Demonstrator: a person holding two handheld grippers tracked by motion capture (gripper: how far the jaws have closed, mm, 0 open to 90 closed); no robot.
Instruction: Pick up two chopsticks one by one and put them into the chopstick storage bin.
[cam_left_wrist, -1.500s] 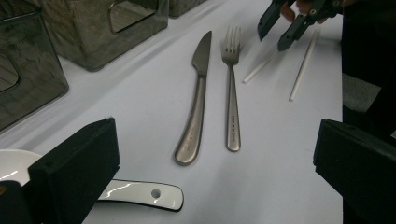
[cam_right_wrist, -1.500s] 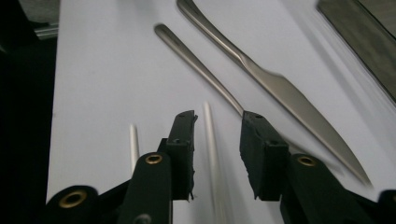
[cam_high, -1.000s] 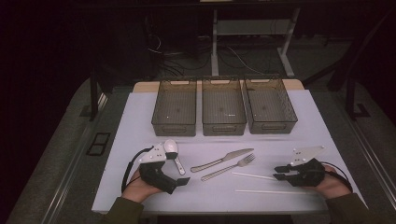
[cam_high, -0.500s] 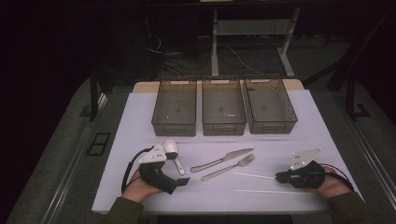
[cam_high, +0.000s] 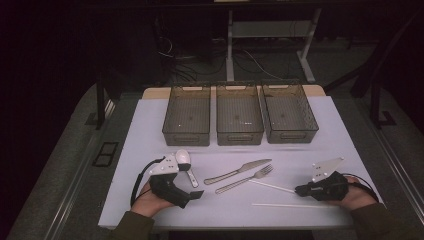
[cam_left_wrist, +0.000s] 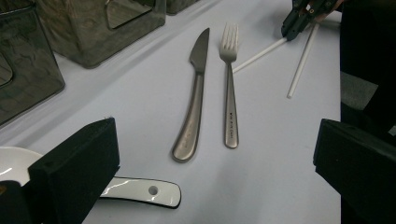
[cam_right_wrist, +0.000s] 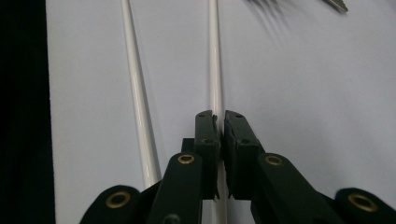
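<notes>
Chopstick is the thing in hand: a thin white stick lying flat on the worktop at the near right, its far tip running toward the fork. It is clamped near its right end by the right gripper, whose jaws are drawn in to a narrow slit, with the stick pinched between the pads, as seen in the right gripper view. The grip is taken low and along the stick's length, probably so that it can be lifted level without rolling away. A second chopstick lies just nearer, roughly parallel and apart from the first, untouched.

To the left of both, the fork and a knife lie side by side at the middle of the worktop, slanted the same way and close together without touching. Farther left, a white spoon rests beside the left gripper, which is held low at the near left with its jaws spread wide and nothing between them; in the left gripper view the spoon's handle passes just beside one jaw.

Along the far side, three see-through bins are lined up edge to edge, all seemingly empty, likely meant to receive the sorted pieces.
</notes>
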